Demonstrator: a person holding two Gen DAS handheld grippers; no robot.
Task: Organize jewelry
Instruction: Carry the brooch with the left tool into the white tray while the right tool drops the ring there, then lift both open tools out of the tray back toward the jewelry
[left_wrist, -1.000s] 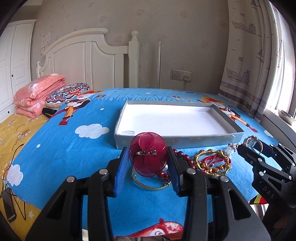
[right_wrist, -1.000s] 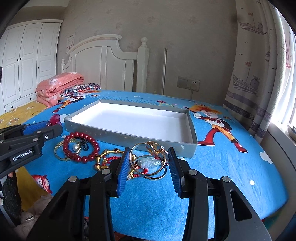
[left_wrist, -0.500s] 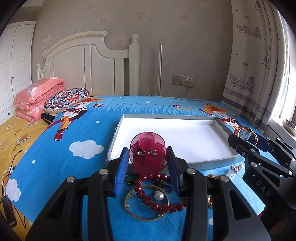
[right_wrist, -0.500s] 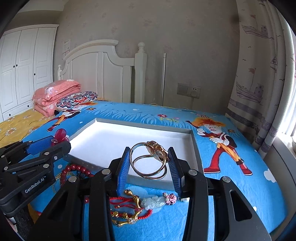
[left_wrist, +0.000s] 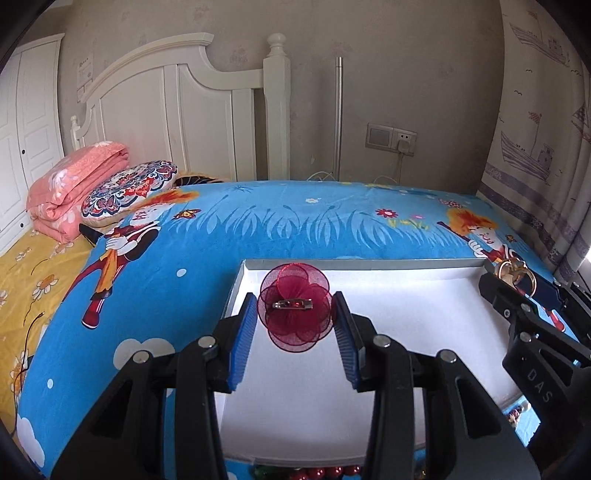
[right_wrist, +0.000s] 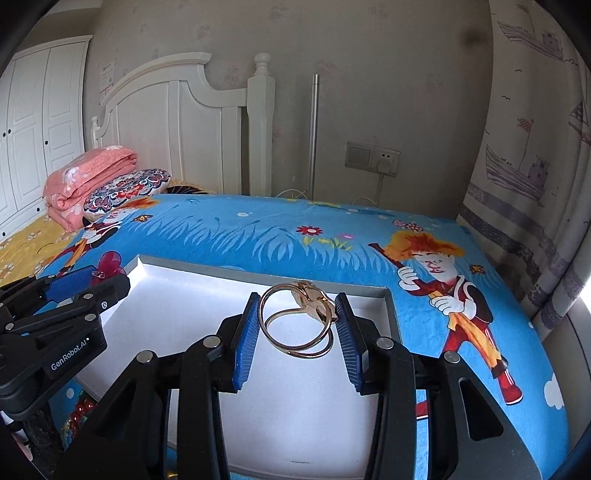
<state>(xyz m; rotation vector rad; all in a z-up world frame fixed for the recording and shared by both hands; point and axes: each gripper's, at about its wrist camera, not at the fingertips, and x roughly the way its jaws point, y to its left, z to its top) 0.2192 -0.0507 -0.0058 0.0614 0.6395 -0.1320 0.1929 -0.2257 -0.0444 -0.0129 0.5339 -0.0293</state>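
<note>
A red gauze flower brooch (left_wrist: 294, 307) was held between the blue pads of the left tongs (left_wrist: 294, 321), its metal pin bar lying crosswise from pad to pad, so that the grip was taken on the petal edges. The brooch was carried above the near-left part of a shallow white tray (left_wrist: 424, 264), with the bare tray floor directly beneath and beyond it. A gold double-loop bangle (right_wrist: 297, 319) with a knotted ornament on its far side was clamped in the right tongs (right_wrist: 297, 325), the loops spanning the gap between the pads, and it was held over the right half of the same tray (right_wrist: 207, 266).

Both pieces were thus already over the tray, and each was judged to need only a short descent and an opening of the tongs. The left tongs were the nearer to the tray's left wall, the right tongs to its right wall, so the two releases were judged unlikely to interfere.

Red beads (left_wrist: 332, 471) were seen on the blue bedspread (left_wrist: 258, 225) just outside the tray's near wall, not yet collected. A folded pink blanket (left_wrist: 70, 184) and a patterned cushion (left_wrist: 129, 186) lay far left by the white headboard (left_wrist: 177, 107).
</note>
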